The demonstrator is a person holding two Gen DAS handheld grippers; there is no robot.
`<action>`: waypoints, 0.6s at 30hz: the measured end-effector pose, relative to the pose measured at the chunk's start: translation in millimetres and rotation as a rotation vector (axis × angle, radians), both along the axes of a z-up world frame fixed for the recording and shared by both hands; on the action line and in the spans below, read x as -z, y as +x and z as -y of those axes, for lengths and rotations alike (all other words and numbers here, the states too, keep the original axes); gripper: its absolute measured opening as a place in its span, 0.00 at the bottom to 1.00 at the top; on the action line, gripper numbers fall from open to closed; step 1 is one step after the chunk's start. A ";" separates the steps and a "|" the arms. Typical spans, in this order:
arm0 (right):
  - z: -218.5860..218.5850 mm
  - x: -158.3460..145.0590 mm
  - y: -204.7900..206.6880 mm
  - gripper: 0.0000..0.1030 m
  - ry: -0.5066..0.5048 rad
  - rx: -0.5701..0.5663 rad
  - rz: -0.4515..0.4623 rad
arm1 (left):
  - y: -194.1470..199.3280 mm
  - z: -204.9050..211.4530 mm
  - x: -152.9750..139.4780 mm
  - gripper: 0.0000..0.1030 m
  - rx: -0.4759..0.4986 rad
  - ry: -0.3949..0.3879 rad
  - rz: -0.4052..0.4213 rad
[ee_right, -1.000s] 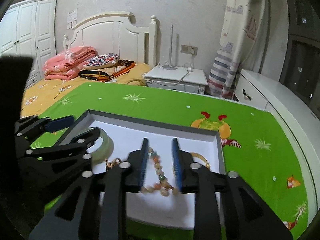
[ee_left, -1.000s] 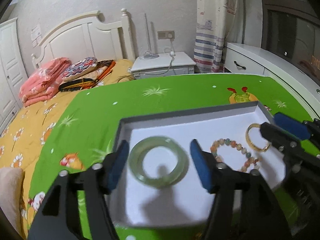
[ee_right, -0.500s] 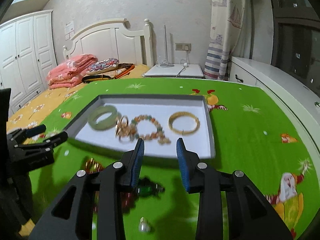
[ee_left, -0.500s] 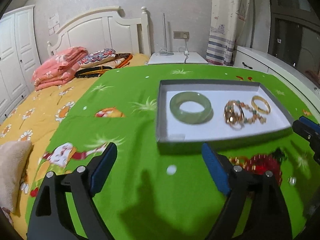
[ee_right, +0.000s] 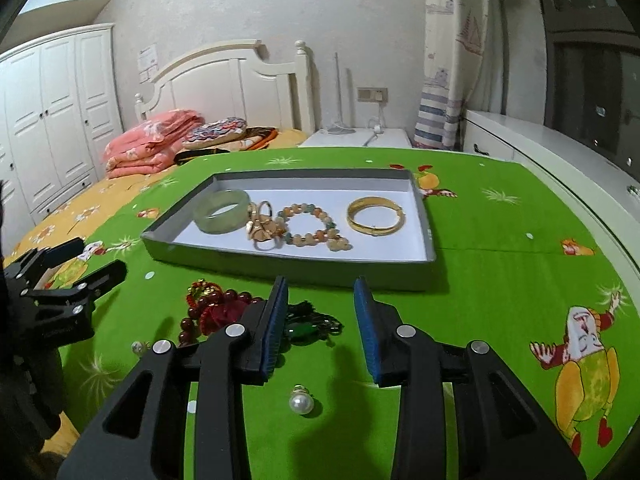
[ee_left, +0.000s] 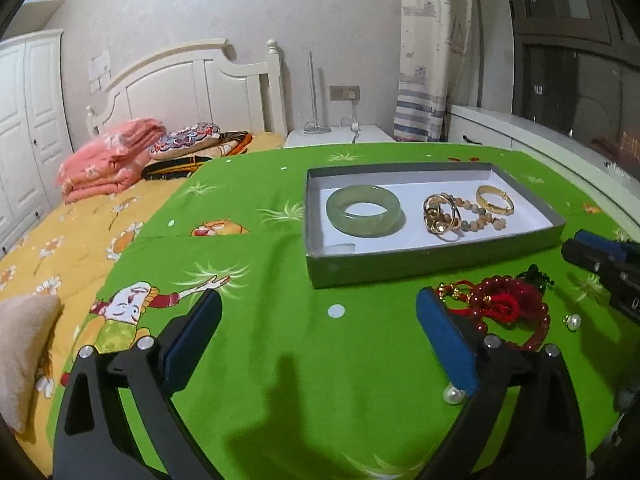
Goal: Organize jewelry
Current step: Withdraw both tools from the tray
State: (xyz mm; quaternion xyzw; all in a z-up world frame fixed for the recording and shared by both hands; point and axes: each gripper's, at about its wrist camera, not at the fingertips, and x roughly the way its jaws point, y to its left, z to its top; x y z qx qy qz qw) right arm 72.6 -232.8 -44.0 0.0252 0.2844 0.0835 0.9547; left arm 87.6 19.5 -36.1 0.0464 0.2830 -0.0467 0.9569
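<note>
- Both pairs of fingers stand apart with nothing between them: the left gripper (ee_left: 318, 336) is spread wide, the right gripper (ee_right: 321, 326) is opened less far.
- Landmark for all places is the grey tray (ee_right: 296, 266) with white floor, lying on the green cartoon bedsheet (ee_right: 500, 280).
- Inside the tray, at its left end, lies the jade bangle (ee_right: 221, 211); just beside it a gold ring cluster (ee_right: 263, 229), which touches the beaded bracelet (ee_right: 310, 229); at the right end, apart from the beads, lies the gold bangle (ee_right: 375, 215).
- Outside the tray, in front of its near wall, a red bead necklace (ee_left: 508, 306) with red cord lies on the sheet, and next to it a green pendant (ee_right: 301, 331) on a dark cord.
- Nearer to the grippers than the tray, one pearl earring (ee_right: 301, 403) lies under the right gripper; a second pearl (ee_left: 454, 395) touches or almost touches the left gripper's right finger, I cannot tell which.
- A third pearl piece (ee_left: 573, 322) lies right of the necklace.
- Far behind the tray stand the white headboard (ee_right: 236, 84) and folded pink quilt (ee_right: 152, 152).
</note>
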 end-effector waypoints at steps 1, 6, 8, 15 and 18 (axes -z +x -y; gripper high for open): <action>-1.0 -0.3 -0.2 0.32 -0.003 -0.005 0.000 | 0.7 -1.4 -0.2 0.92 0.000 -0.007 0.000; -6.4 -1.1 -1.1 0.32 -0.029 -0.038 -0.015 | 7.0 -6.3 0.7 0.92 0.001 -0.044 -0.034; -13.1 -1.1 -5.0 0.31 -0.044 -0.078 -0.018 | 10.3 -8.7 1.7 0.92 -0.004 -0.062 -0.051; -48.7 3.8 -26.0 0.30 -0.123 -0.270 -0.021 | 11.7 -13.7 4.0 0.92 -0.013 -0.086 -0.060; -64.2 8.4 -26.5 0.27 -0.162 -0.322 -0.050 | 10.7 -13.1 4.1 0.92 -0.011 -0.084 -0.053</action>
